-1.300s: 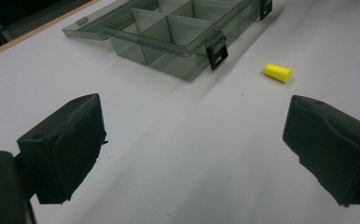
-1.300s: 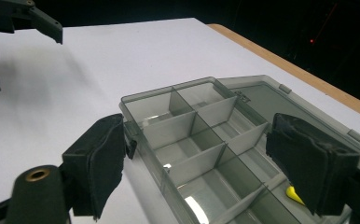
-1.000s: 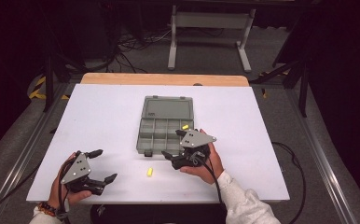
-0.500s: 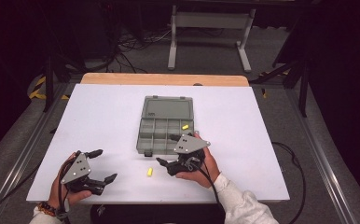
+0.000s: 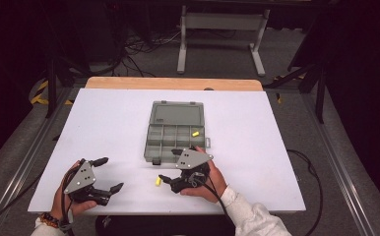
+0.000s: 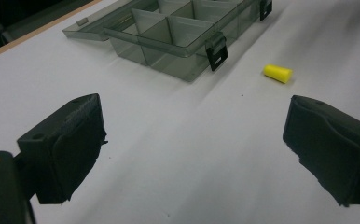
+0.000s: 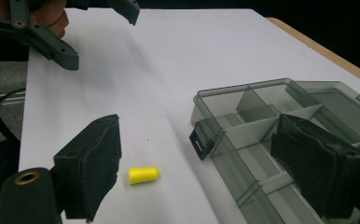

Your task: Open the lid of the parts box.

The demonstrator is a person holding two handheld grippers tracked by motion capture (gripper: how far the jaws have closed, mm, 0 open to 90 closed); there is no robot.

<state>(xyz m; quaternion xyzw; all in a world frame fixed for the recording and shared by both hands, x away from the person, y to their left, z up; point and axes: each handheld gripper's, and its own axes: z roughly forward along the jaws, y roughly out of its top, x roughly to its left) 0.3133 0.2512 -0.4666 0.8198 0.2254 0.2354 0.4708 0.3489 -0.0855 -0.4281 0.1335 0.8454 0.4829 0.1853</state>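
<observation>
A loose yellow earplug (image 5: 157,181) lies on the white table (image 5: 104,123) just in front of an open grey compartment box (image 5: 175,130). A second yellow earplug (image 5: 195,133) sits in a compartment at the box's right. My right gripper (image 5: 171,165) is open at the box's front edge, jaws wide apart. In the right gripper view the loose earplug (image 7: 143,175) lies on the table between the jaws, close to the left one and untouched; the right jaw overlaps the box (image 7: 243,116). My left gripper (image 5: 110,173) rests open near the front left, nothing between its jaws.
The left gripper view shows the earplug (image 6: 277,73) ahead to the right and the box's latch corner (image 6: 215,49) beyond. A wooden strip (image 5: 173,83) borders the table's far edge. Cables and a metal stand lie on the floor behind.
My right gripper has moved left and toward the table's front, from over the box's front edge down beside the loose earplug. The left gripper has stayed put.
</observation>
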